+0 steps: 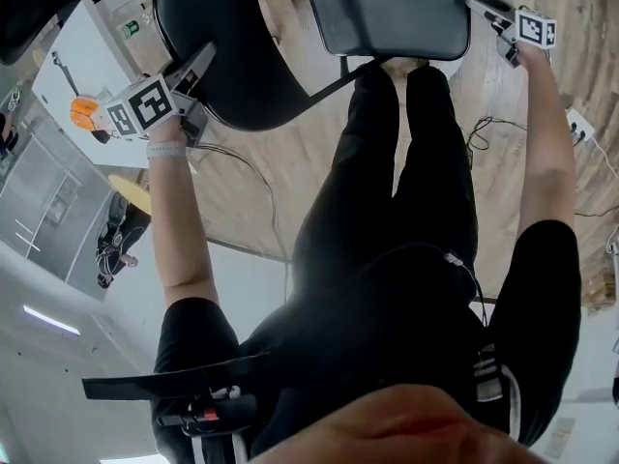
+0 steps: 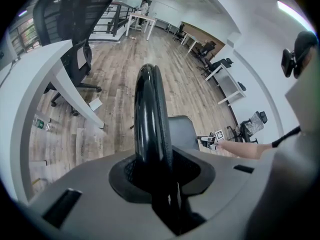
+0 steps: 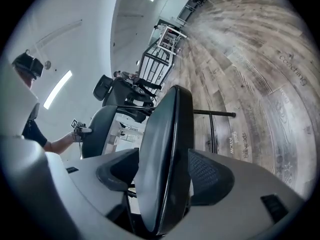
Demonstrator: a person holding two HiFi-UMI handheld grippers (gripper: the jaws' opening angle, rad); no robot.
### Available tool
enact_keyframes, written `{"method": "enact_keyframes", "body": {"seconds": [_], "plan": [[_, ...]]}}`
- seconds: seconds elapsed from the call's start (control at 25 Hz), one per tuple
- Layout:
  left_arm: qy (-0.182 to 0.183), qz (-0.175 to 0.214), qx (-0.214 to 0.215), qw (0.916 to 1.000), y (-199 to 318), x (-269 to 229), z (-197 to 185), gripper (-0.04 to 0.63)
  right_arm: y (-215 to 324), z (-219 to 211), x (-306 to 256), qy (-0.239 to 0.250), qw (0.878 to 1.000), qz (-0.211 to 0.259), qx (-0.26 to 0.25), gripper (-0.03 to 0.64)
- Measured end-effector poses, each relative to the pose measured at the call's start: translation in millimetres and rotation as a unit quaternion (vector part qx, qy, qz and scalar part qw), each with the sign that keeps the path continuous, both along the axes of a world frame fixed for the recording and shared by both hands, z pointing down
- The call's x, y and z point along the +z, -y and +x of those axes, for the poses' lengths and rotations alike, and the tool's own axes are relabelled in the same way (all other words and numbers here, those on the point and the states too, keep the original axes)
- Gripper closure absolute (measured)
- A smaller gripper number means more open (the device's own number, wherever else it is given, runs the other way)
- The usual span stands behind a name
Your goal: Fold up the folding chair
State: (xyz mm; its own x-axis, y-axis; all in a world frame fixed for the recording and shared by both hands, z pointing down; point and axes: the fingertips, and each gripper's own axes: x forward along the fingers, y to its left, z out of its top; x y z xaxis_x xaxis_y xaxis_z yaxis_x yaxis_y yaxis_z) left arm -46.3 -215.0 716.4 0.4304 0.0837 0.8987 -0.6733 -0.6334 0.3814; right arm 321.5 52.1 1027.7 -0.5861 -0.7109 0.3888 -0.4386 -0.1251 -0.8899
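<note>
Black folding chair (image 1: 397, 8) stands unfolded on the wood-plank floor (image 1: 493, 75), at 12 o'clock in the head view, just ahead of the person's legs in black trousers (image 1: 406, 162).

Left tool (image 1: 198, 66): at 10 o'clock in the head view, on the near rim of the black rounded padded backrest (image 1: 242, 66). In the left gripper view the rim runs upright between the jaws and both pads lie against it, so the tool is clamped on the backrest.

Right tool (image 1: 488, 8): at 1 o'clock in the head view, at the side edge of the dark square padded seat (image 3: 165, 149). In the right gripper view the seat edge stands between the jaws, which are spread wide. The 9 o'clock pad is clear of the seat, so there is no grip.
</note>
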Motion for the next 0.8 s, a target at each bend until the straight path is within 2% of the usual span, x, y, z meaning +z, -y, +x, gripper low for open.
{"method": "enact_keyframes", "body": {"seconds": [0.24, 0.44, 0.68, 0.8], "plan": [[0.004, 0.003, 0.000, 1.0000, -0.4, 2.7, 3.2, 0.505, 5.2, -2.6, 28.3, 0.026, 0.999, -0.015, -0.033, 0.318], [0.006, 0.004, -0.005, 1.0000, -0.7, 7.8, 7.1, 0.513, 13.7, -17.7, 39.2, 0.098, 0.994, -0.021, -0.030, 0.319], [0.004, -0.003, -0.006, 1.0000, -2.3, 6.0, 7.7, 0.518, 16.9, -21.0, 35.6, 0.131, 0.991, 0.008, -0.031, 0.342], [0.003, -0.016, -0.017, 0.9997, -2.3, 5.3, 5.9, 0.526, 18.3, -21.0, 34.8, 0.130, 0.991, 0.001, -0.023, 0.344]]}}
